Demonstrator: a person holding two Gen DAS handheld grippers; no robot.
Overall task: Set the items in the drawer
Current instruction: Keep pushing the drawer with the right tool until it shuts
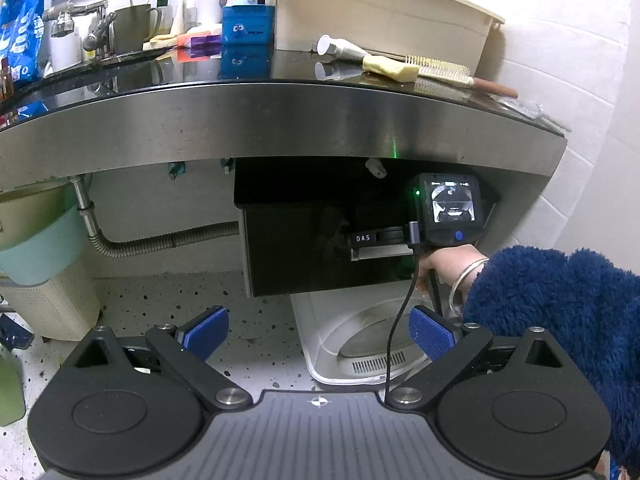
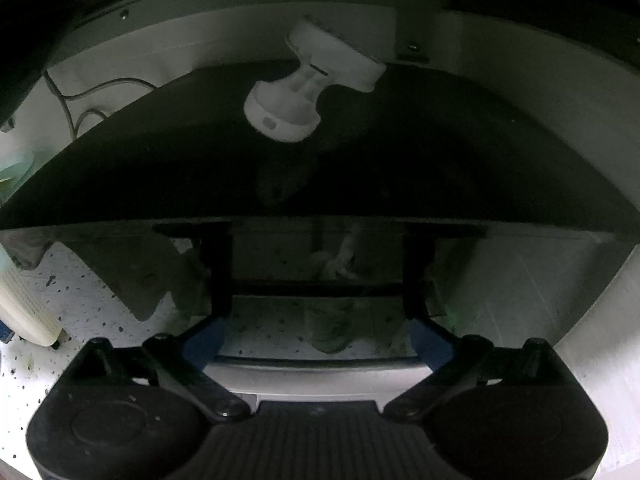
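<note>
Nothing stowed yet: my right tongs [image 2: 316,344] gape wide at the black drawer [image 1: 320,248] front, left tongs [image 1: 318,334] wide, empty; items wait on the bench [image 1: 280,104].

The only lettering showing clearly is "DAS", in white capitals on a small black label [image 1: 363,238] sitting on the side of the right gripper [image 1: 394,240], which is facing the black drawer front [image 1: 320,248]. The little screen [image 1: 452,202] on that gripper's back is glowing with marks too small to read. The blue packet [image 1: 20,32] at the far left of the counter [image 1: 280,100] is carrying print, but it is blurring beyond reading.
</note>
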